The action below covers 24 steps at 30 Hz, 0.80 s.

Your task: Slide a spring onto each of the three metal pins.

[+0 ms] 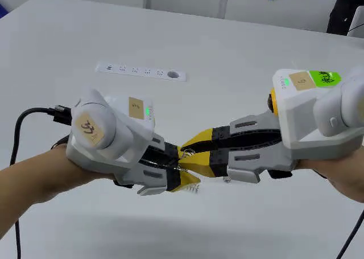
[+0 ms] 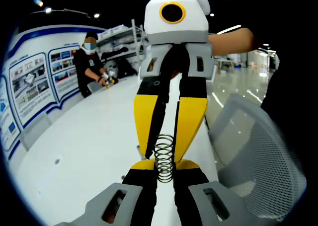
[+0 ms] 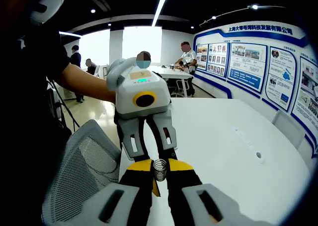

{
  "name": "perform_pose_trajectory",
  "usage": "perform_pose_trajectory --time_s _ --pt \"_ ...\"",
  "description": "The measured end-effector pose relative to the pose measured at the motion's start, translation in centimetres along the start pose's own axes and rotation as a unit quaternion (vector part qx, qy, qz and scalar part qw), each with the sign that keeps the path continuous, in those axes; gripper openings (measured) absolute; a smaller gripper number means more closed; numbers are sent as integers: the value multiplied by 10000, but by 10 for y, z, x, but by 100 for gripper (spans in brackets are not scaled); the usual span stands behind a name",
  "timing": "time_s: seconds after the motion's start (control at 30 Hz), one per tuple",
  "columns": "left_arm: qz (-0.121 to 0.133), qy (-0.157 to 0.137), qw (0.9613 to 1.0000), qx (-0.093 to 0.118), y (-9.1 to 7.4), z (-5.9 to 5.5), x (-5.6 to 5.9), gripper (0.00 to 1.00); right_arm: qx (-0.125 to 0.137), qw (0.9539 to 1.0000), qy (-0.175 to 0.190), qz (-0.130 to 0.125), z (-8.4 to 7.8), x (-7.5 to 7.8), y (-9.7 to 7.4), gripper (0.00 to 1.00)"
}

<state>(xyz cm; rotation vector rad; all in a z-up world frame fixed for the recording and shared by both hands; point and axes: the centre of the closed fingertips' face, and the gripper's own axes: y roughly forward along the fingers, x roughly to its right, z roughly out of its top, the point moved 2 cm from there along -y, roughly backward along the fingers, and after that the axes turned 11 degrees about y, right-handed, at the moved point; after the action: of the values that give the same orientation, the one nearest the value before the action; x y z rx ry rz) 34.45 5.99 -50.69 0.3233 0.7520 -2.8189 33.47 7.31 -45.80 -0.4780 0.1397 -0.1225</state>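
Small silver coil spring (image 2: 164, 159), bare wire with open turns, lying lengthwise along the left gripper (image 2: 164, 175), base caught between its jaws, far end reaching between the yellow tips of the right gripper (image 3: 161, 167) (pinched there or not, unclear)

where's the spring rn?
Left gripper view, centre: the spring sits where the left gripper and right gripper meet tip to tip, between both pairs of jaws.

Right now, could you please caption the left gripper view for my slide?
Left claw and right claw meet tip to tip, a spring between.
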Motion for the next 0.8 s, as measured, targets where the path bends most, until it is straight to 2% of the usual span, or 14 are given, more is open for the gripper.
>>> perform_pose_trajectory --time_s 0.13,0.23,0.37,0.47,0.57,0.7,0.8 --pt "-21 -160 9998 111 -2 1 0 11 27 10000 -39 -33 2 -2 0 10" --pt "75 -236 9995 178 -3 2 -3 12 50 10000 17 -77 3 2 -1 10" --pt "110 -364 9990 214 -4 1 -5 20 93 9998 87 -176 5 8 -4 10" --pt "127 -403 9990 130 -6 -2 -5 25 253 9992 151 -259 11 13 -11 10" --pt "173 -441 9989 34 -11 -10 -5 32 298 9984 133 -471 13 25 -21 10" --pt "210 -574 9981 -37 -19 -17 -5 31 291 9957 205 -857 9 46 -36 10" --pt "477 -651 9967 -58 -27 -22 -12 45 304 9916 351 -1207 3 66 -49 10"
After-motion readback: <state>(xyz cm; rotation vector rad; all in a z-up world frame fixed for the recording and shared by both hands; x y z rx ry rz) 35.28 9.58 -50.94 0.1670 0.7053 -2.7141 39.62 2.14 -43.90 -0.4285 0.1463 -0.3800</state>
